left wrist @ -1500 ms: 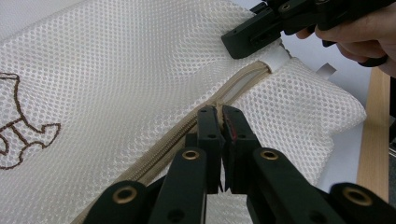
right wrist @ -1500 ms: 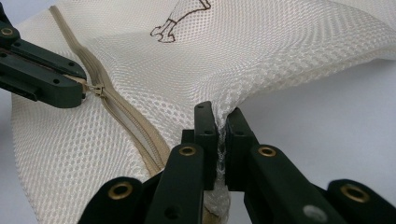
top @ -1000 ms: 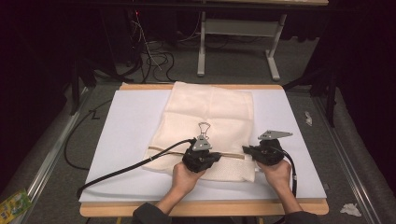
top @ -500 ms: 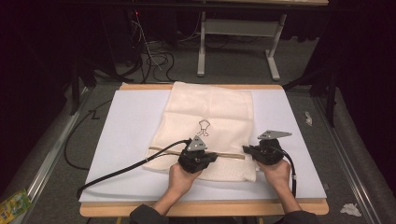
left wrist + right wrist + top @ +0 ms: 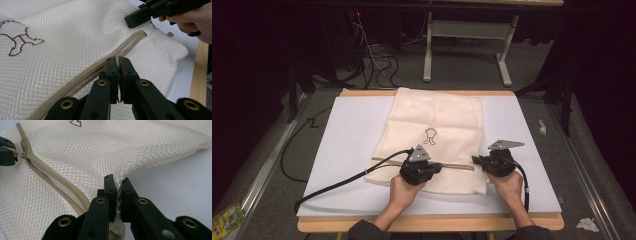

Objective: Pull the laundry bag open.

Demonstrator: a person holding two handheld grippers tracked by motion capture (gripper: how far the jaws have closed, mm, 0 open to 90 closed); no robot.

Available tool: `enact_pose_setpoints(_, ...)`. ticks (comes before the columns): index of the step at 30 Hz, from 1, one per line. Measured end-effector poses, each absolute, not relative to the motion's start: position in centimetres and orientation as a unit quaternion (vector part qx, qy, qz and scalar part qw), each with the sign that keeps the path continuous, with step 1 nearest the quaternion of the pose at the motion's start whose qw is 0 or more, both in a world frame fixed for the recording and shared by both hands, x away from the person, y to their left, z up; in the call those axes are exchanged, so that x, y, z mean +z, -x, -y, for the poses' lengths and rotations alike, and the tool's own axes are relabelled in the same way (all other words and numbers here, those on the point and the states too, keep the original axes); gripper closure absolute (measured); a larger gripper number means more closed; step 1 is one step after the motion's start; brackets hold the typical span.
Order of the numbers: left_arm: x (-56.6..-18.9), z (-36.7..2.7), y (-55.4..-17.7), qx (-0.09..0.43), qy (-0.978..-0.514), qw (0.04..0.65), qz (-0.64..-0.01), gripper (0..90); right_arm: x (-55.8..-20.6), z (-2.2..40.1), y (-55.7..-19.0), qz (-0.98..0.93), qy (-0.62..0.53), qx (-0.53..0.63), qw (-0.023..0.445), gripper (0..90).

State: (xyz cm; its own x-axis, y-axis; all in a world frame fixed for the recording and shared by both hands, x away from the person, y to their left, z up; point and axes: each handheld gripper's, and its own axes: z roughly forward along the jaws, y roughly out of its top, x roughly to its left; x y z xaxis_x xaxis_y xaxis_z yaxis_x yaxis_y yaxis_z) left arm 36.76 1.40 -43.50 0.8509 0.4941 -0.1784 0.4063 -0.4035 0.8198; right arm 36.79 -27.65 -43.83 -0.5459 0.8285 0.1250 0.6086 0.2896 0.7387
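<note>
A cream mesh bag (image 5: 437,115) with a small brown embroidered figure (image 5: 430,135) lies flat on a white board (image 5: 347,135). A tan zipper (image 5: 457,166) runs across its near end. My left gripper (image 5: 438,168) (image 5: 119,62) is shut on the zipper pull, partway along the zipper. My right gripper (image 5: 475,160) (image 5: 118,183) is shut on the bag's mesh edge at the zipper's right end, where the cloth bunches between its jaws. Between the two grippers the zipper (image 5: 50,173) gapes slightly open. The right gripper view catches the left gripper (image 5: 6,151) at its left edge.
The board rests on a wooden table (image 5: 432,223). The left gripper's black cable (image 5: 342,180) trails off to the near left. Beyond the table stand a metal frame (image 5: 462,35) and floor cables. A green packet (image 5: 227,220) and crumpled paper (image 5: 586,224) lie on the floor.
My left gripper has slid a little to the left along the zipper, uncovering the embroidered figure. The right gripper has stayed in place on the bag's edge.
</note>
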Motion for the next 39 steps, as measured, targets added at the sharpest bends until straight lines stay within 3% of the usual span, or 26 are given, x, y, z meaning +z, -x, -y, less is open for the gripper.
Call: enact_pose_setpoints(39,-43.7,-4.7,-37.0,0.05,-0.822,0.484,-0.297,87.2,-44.8,27.9,-37.1,-0.785,-0.464,0.387,0.137,87.7)
